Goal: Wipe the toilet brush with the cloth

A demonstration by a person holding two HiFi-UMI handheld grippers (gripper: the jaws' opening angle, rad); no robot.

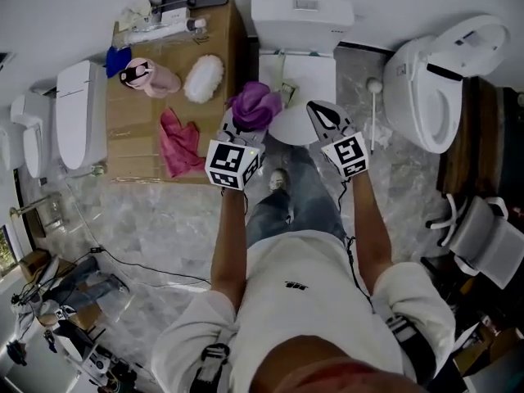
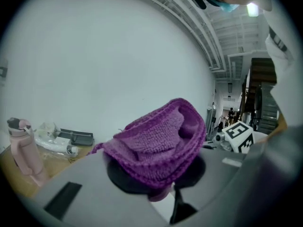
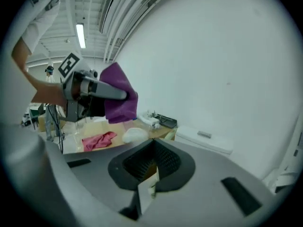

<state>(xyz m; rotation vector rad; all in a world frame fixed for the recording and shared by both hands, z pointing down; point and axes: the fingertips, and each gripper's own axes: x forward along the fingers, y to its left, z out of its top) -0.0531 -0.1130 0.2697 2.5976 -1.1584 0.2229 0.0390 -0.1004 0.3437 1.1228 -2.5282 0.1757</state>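
Observation:
My left gripper [image 1: 243,127] is shut on a bunched purple cloth [image 1: 255,103], held up in front of the middle toilet [image 1: 300,16]. In the left gripper view the cloth [image 2: 158,141] bulges out over the closed left gripper [image 2: 158,181]. My right gripper [image 1: 321,110] is raised beside it, shut, with nothing between its pads [image 3: 163,162]. The right gripper view shows the left gripper [image 3: 94,90] and its cloth [image 3: 120,98] up to the left. A white toilet brush [image 1: 372,117] with a round end stands on the floor right of the middle toilet, apart from both grippers.
A cardboard-topped table [image 1: 131,150] at the left carries a pink cloth [image 1: 178,143], a white fluffy duster [image 1: 203,78] and a pink bottle [image 1: 149,76]. Another toilet [image 1: 434,80] stands at the right and one [image 1: 79,113] at the far left. Cables lie on the marble floor.

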